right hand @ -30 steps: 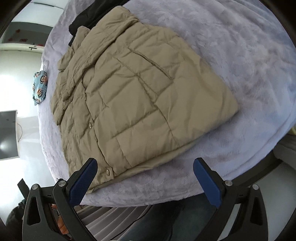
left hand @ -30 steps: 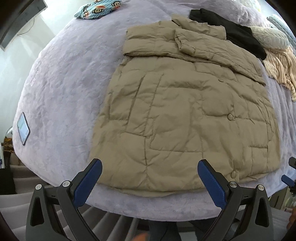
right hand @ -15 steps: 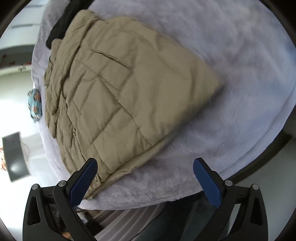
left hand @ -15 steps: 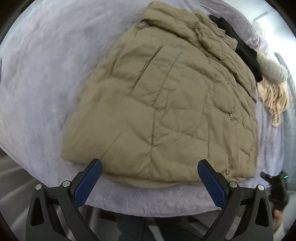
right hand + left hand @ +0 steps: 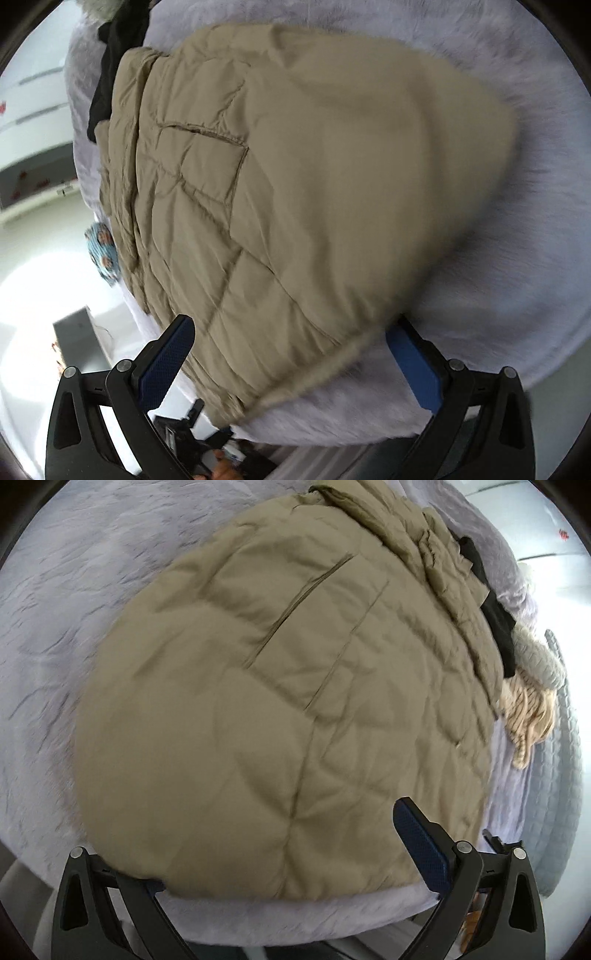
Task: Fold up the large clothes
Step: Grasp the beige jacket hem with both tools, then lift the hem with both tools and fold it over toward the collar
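Across the centre of both wrist frames lay the tan quilted puffer jacket [image 5: 277,686] on pale lavender plush bedding [image 5: 74,590], its near hem between each wide-open gripper, left [image 5: 288,853] just narrowing, right [image 5: 295,358]; advisable: seize both hem corners evenly before folding.

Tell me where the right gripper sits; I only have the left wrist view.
Observer: The right gripper is open and straddles the near corner of the tan puffer jacket; its pads are not pressing on it.
Operator: Report anything beside the jacket that I can't see.
Observer: A blue printed cloth lies on the lilac blanket, past the jacket's edge on the left of the right wrist view.
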`<state>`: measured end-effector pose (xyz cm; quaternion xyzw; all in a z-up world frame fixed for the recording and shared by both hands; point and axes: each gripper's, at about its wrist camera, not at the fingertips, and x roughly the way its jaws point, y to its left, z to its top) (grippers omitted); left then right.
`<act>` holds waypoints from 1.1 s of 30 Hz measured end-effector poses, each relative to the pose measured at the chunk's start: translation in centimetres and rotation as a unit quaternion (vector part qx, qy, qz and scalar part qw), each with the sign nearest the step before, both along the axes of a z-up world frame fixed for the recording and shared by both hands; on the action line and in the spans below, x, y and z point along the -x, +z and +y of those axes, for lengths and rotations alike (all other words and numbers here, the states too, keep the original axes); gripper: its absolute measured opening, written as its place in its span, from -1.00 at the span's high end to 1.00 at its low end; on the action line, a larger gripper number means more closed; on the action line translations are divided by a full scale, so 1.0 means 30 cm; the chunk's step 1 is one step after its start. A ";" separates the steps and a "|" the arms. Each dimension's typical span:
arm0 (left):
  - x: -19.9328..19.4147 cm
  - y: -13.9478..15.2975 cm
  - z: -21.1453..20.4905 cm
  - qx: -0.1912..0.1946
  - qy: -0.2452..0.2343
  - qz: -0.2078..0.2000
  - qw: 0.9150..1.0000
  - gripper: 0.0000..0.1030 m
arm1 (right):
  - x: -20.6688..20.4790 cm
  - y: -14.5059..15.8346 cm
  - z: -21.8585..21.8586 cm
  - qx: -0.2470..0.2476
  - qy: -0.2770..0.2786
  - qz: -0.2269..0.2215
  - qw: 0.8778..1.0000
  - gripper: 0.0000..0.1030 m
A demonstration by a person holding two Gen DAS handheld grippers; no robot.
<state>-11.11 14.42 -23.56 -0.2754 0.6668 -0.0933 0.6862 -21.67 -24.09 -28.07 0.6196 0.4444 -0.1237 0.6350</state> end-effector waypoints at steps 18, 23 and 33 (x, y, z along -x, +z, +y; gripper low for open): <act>-0.090 0.224 0.058 0.001 -0.078 -0.090 0.993 0.66 | -0.063 0.108 0.018 0.021 -0.028 -0.054 0.998 0.81; -0.140 0.284 0.048 -0.001 -0.098 -0.112 0.989 0.66 | -0.065 0.161 0.016 0.041 -0.021 -0.063 0.997 0.81; -0.308 0.574 0.006 -0.023 -0.084 -0.206 0.975 0.66 | -0.273 0.485 -0.031 0.132 0.093 -0.129 0.978 0.81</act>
